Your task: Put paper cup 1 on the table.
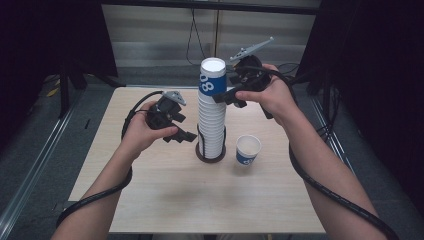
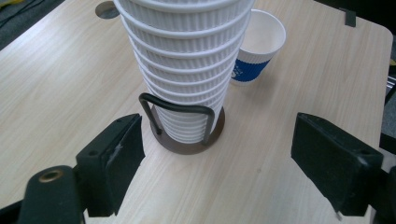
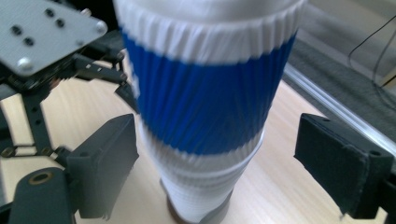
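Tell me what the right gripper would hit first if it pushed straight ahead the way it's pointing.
Most likely the top cup, the one with the blue band on the stack: it stands right between the open jaws of the right gripper, directly ahead, with neither pad visibly pressing on it.

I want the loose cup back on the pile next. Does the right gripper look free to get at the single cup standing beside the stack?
Probably yes. The right gripper is open up at the top cup, holding nothing, and the single cup stands upright on the table on its side of the stack, apart from it, with nothing between.
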A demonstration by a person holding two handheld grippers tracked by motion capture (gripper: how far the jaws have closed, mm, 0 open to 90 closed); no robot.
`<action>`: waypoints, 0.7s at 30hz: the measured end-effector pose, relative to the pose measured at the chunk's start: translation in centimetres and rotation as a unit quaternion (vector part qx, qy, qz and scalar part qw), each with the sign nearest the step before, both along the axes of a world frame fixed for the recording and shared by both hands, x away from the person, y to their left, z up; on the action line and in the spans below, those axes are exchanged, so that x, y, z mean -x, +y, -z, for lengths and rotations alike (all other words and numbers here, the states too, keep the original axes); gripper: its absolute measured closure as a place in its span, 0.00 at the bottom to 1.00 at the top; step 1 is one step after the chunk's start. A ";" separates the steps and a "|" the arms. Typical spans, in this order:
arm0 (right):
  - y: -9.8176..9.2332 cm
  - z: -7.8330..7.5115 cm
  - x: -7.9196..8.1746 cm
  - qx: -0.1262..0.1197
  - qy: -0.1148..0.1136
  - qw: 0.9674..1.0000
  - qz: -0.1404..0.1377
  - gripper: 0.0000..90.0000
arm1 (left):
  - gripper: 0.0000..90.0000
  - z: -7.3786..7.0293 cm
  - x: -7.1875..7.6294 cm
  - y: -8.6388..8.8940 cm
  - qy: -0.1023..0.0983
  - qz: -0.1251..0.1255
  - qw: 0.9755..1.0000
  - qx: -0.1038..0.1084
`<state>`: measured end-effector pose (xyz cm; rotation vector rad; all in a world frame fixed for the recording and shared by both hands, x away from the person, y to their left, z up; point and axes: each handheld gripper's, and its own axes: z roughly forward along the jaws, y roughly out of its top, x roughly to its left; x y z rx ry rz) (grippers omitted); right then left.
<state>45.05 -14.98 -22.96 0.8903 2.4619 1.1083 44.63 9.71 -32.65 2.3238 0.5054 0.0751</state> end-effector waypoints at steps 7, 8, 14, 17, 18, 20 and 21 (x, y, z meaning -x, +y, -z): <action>0.8 0.0 -0.7 0.002 -0.001 1.000 -0.006 0.13 | 0.19 -0.4 -0.6 0.3 -0.004 -0.013 1.000 0.019; 0.9 0.0 -0.8 0.004 -0.002 1.000 -0.006 0.13 | 0.19 -0.7 -0.8 0.3 -0.007 -0.013 1.000 0.021; 1.4 0.1 -1.0 -0.003 -0.004 1.000 -0.007 0.14 | 0.18 -2.1 -1.2 -0.3 -0.019 -0.006 0.999 0.027; 1.6 0.3 -1.0 -0.001 0.002 1.000 -0.006 0.17 | 0.18 -2.6 -1.3 -1.0 -0.023 -0.005 0.999 0.025; 1.7 0.3 -1.0 0.003 0.001 1.000 -0.006 0.18 | 0.18 -2.8 -1.4 -1.2 -0.027 -0.006 0.999 0.026; 1.8 0.4 -0.9 -0.002 0.000 1.000 -0.004 0.20 | 0.18 -3.1 -1.6 -1.5 -0.029 -0.003 0.999 0.034; 1.8 0.4 -0.9 0.000 0.000 1.000 -0.004 0.21 | 0.18 -3.3 -1.7 -1.7 -0.032 -0.006 0.999 0.037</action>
